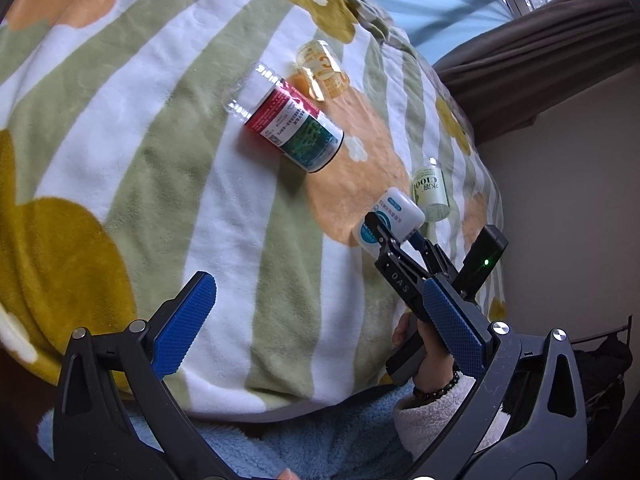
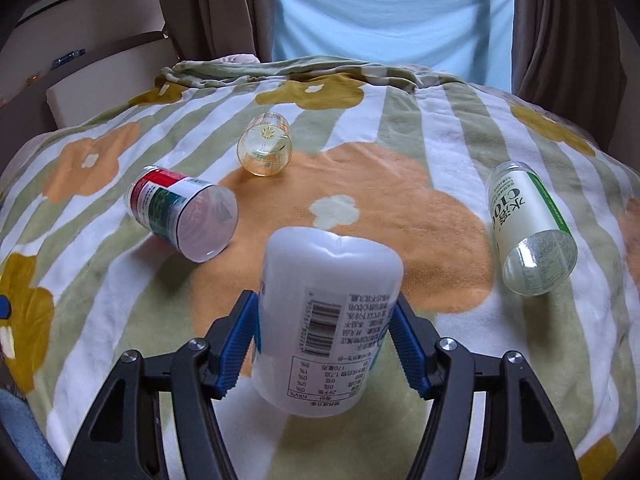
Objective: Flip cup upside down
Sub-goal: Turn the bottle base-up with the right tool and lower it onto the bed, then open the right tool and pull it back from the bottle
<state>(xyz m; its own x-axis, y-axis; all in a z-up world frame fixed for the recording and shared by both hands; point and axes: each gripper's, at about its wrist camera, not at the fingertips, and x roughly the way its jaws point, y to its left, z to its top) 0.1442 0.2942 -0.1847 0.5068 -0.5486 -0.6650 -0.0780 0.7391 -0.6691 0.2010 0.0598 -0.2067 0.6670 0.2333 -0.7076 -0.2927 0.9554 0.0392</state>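
A white plastic cup [image 2: 326, 316] with a barcode label is held above the blanket, and my right gripper [image 2: 322, 344] is shut on its sides. In the left wrist view the same white cup [image 1: 394, 216] shows at the right, clamped in the right gripper [image 1: 390, 236], which a hand holds. My left gripper [image 1: 316, 320] is open with nothing between its blue pads, low over the blanket's near edge. A red-and-green labelled cup [image 2: 180, 212] lies on its side at left. A clear yellowish cup [image 2: 265, 145] lies further back. A pale green labelled cup [image 2: 530, 228] lies at right.
A striped flower-print blanket [image 2: 400, 216] covers the bed. Brown curtains [image 2: 208, 8] and a light blue sheet [image 2: 380, 12] hang behind it. A white pillow edge [image 2: 100, 80] is at the back left. A light blue fleece [image 1: 300, 440] lies at the bed's near edge.
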